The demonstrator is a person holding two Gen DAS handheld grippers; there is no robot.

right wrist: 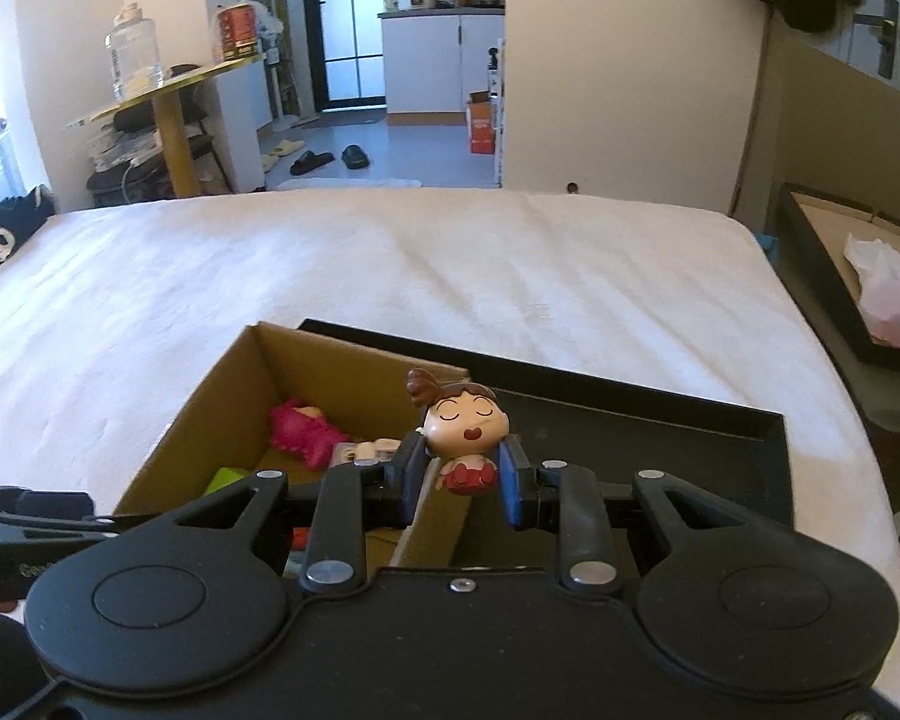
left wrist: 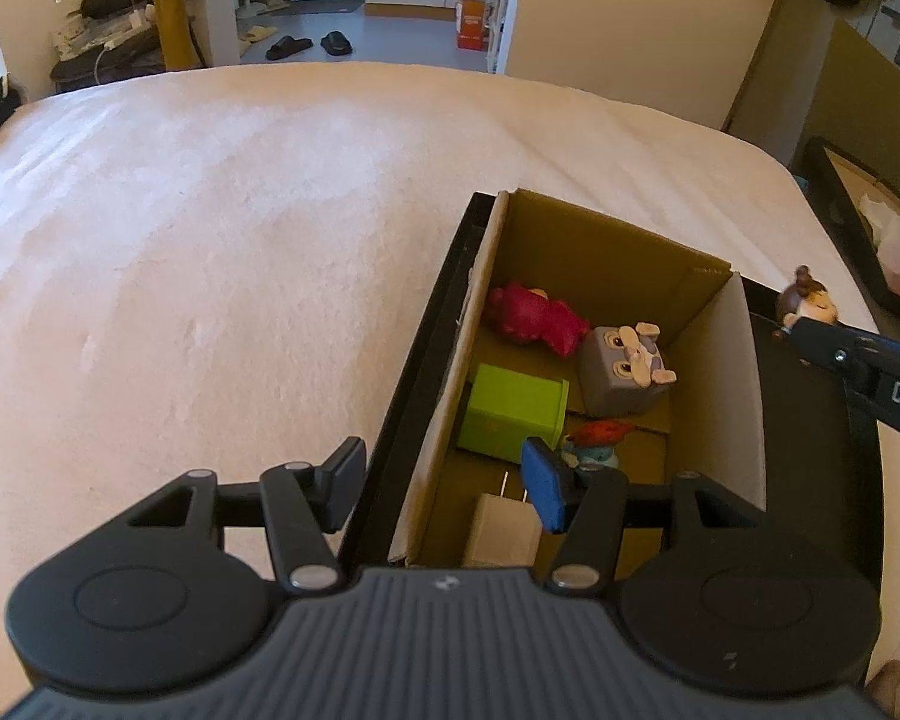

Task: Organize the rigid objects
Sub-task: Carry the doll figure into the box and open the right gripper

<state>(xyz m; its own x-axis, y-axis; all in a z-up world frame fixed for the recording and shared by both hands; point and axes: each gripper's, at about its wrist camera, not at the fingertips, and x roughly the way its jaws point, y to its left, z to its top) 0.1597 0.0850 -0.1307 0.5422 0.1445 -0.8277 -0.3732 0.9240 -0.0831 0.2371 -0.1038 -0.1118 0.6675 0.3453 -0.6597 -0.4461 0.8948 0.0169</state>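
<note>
Here the right claw [right wrist: 459,483] grips a figurine [right wrist: 465,426] above the box rim [right wrist: 426,516]

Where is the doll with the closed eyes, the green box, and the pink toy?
doll [right wrist: 463,420], right wrist view, on its face.
green box [left wrist: 513,414], left wrist view, on its top side.
pink toy [left wrist: 534,318], left wrist view, on its body.

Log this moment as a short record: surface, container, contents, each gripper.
surface: white bed
container: cardboard box, open, set in a black tray
contents: red figurine, grey cube toy, green block, white plug, small red-capped toy
left gripper: open, holds nothing, straddling the box's left wall
right gripper: shut on brown-haired figurine
</note>
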